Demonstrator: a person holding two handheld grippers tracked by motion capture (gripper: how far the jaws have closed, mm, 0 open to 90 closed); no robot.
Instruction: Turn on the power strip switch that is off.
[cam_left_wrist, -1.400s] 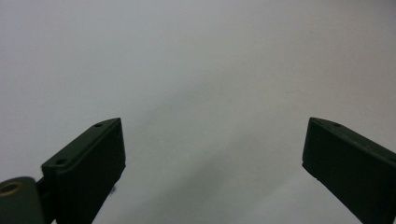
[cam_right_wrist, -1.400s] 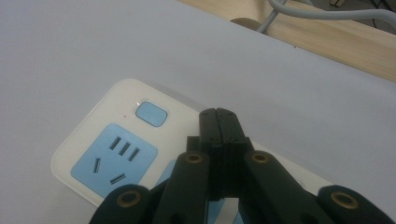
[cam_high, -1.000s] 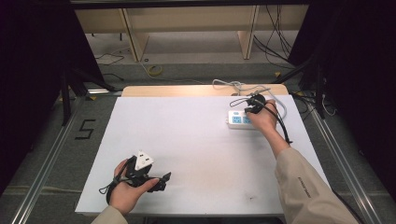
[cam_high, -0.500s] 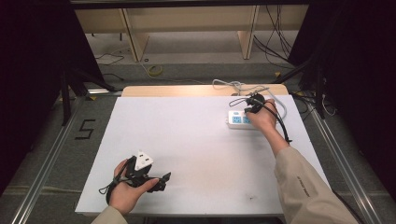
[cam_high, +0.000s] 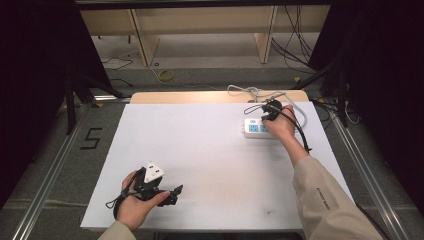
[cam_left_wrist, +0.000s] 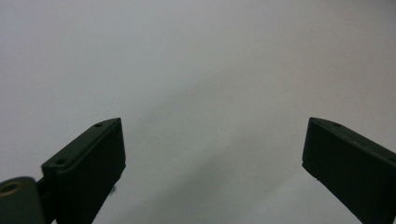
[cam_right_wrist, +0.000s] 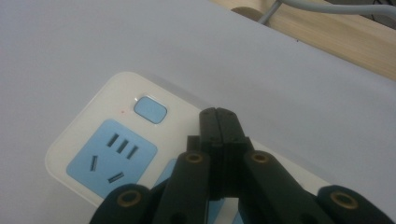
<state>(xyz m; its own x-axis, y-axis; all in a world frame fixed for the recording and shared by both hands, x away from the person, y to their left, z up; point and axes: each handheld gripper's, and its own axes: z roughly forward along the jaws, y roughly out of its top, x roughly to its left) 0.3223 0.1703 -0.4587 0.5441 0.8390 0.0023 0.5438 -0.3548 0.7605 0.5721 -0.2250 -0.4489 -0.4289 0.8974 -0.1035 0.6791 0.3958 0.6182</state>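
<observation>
A white power strip (cam_high: 256, 128) with blue sockets lies at the table's far right; up close its blue switch button (cam_right_wrist: 150, 109) and a blue socket (cam_right_wrist: 111, 157) show. My right gripper (cam_right_wrist: 219, 115) hovers over the strip with its jaws pressed together and nothing between them, the tips just right of the button; from above it (cam_high: 270, 107) sits over the strip's right part. My left gripper (cam_high: 175, 193) rests near the table's front left, held in a hand; its jaws stand wide apart over bare white table (cam_left_wrist: 210, 70).
The strip's grey cable (cam_high: 250, 92) loops over the wooden strip (cam_high: 200, 96) at the table's far edge. Shelving legs and loose cables stand on the floor behind. A "5" mark (cam_high: 91, 138) is on the floor at left.
</observation>
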